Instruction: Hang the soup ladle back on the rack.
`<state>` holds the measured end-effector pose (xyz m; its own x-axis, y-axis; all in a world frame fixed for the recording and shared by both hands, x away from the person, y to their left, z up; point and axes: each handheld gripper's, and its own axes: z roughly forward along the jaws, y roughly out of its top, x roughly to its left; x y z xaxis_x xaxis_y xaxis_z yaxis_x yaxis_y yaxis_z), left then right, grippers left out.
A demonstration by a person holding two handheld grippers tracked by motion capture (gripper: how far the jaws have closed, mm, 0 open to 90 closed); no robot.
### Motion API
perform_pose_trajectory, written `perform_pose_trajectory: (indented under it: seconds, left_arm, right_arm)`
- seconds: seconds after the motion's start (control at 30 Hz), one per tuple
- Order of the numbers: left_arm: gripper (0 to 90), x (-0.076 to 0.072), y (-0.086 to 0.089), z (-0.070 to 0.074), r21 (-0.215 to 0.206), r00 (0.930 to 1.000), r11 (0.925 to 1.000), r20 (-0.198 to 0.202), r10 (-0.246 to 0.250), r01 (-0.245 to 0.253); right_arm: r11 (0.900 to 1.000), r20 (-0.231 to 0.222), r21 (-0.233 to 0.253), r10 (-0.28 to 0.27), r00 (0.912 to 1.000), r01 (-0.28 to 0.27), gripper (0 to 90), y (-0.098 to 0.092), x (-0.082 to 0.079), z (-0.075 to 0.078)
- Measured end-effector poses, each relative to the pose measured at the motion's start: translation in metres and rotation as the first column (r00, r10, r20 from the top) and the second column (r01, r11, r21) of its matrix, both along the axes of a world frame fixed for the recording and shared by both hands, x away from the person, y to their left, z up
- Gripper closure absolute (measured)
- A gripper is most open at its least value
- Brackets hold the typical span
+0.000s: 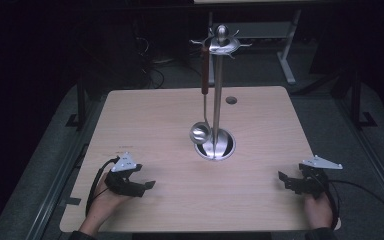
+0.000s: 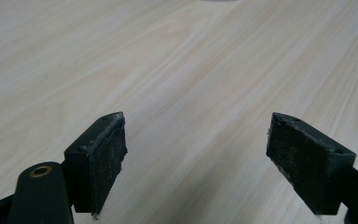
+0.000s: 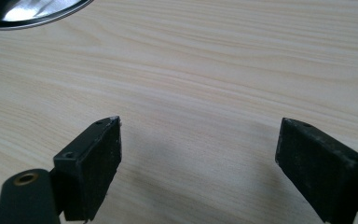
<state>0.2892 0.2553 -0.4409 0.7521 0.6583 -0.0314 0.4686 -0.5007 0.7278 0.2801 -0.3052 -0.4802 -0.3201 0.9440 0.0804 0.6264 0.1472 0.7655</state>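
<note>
A steel utensil stand [image 1: 218, 85] rises from a round base [image 1: 224, 145] at the middle of the wooden table [image 1: 155, 115]. A ladle [image 1: 200, 132] with a brown handle hangs from the stand's top hooks, its bowl just above the base. My left gripper [image 1: 147, 186] rests near the front left of the table, open, with bare wood between its pads [image 2: 105, 158]. My right gripper [image 1: 283, 180] sits near the front right, also open, nothing between its pads [image 3: 95, 163]. An edge of the stand's base [image 3: 28, 11] shows at the top left of the right gripper view.
A small round hole [image 1: 231, 100] is in the table's far side, right of the stand. Beyond the table stand dark floor and the legs of another desk [image 1: 286, 55]. A metal rail [image 1: 60, 175] runs along the table's left side.
</note>
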Motion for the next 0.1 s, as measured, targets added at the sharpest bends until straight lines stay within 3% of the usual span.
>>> perform_pose_trajectory:
  seconds: [0.1]
  left_arm:
    - [19.4,0.0001,0.0002,-0.0018,0.01,1.0,0.9999,0.003,0.001,-0.001]
  right_arm:
    - [1.0,0.003,0.0,0.002,1.0,-0.002,13.6,-0.0001,-0.0002,0.0001]
